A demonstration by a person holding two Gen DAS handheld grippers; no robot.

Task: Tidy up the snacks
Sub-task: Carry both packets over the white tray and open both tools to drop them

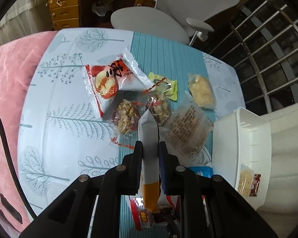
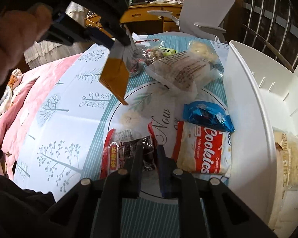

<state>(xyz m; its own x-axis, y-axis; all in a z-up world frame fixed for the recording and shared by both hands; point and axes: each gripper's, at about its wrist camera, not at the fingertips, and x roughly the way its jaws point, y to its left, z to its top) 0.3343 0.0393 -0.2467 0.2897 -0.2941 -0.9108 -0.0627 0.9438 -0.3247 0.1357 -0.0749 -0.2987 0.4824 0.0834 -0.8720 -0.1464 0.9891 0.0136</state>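
My left gripper (image 1: 150, 144) is shut on a grey and orange snack packet (image 1: 149, 138) and holds it above the table; the packet also shows in the right wrist view (image 2: 115, 75), hanging from the left gripper (image 2: 121, 41). My right gripper (image 2: 150, 148) hovers low over a red and clear packet with dark contents (image 2: 129, 150), jaws a little apart and empty. A white bin (image 2: 254, 107) stands at the right with a snack inside (image 2: 290, 158); it also shows in the left wrist view (image 1: 242, 144).
Several snacks lie on the tablecloth: a Cookies pack (image 2: 202, 150), a blue foil pack (image 2: 206, 117), a clear rice-cake pack (image 2: 182, 71), nut bars (image 1: 127, 117), a red and white pack (image 1: 107, 83), a yellow cake (image 1: 201, 91). A white chair (image 1: 168, 17) stands behind, pink bedding (image 1: 8, 83) at the left.
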